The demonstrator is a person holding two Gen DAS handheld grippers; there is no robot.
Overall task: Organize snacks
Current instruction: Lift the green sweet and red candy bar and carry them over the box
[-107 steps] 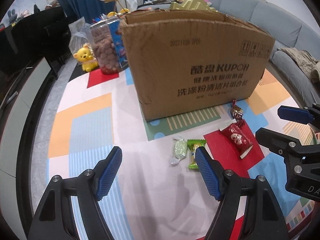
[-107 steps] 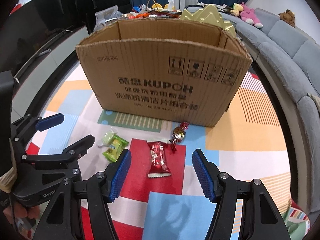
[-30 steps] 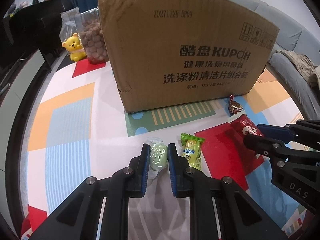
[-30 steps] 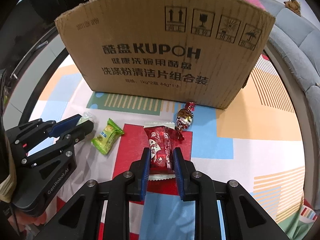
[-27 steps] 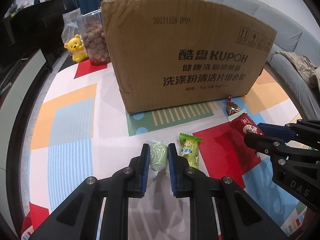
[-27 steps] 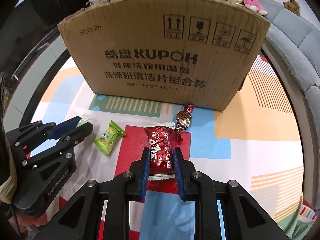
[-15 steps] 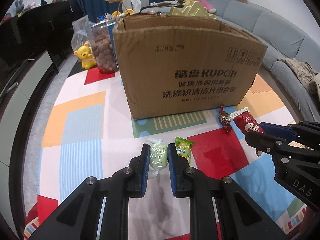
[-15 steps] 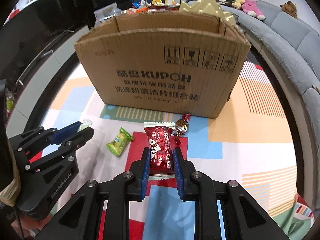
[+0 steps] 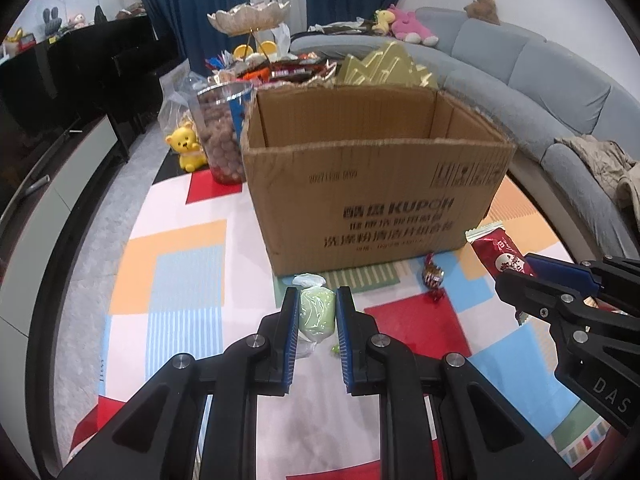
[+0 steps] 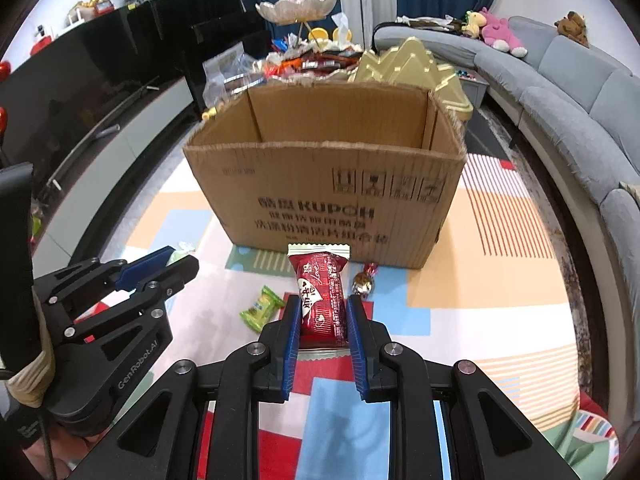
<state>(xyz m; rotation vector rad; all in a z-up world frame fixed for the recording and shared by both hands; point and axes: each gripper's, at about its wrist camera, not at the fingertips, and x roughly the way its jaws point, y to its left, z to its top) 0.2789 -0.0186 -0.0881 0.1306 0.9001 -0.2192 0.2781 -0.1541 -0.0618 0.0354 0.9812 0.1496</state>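
Note:
My left gripper (image 9: 317, 312) is shut on a pale green wrapped candy (image 9: 317, 311), held above the mat in front of the open cardboard box (image 9: 372, 196). My right gripper (image 10: 323, 312) is shut on a red snack packet (image 10: 322, 300), also raised before the box (image 10: 332, 196). The red packet also shows in the left wrist view (image 9: 500, 256). A green-yellow candy (image 10: 262, 307) and a red-gold foil candy (image 10: 363, 280) lie on the mat near the box front. The foil candy shows in the left wrist view too (image 9: 434, 276). What lies inside the box is hidden.
A colourful play mat (image 9: 176, 280) covers the floor. A jar of brown snacks (image 9: 222, 136) and a yellow bear toy (image 9: 186, 148) stand left of the box. A snack pile and gold tray (image 10: 404, 68) sit behind it. A grey sofa (image 9: 560, 92) curves along the right.
Both grippers closed on their snacks and lifted them off the mat, rising and pulling back, so the box's open top now shows.

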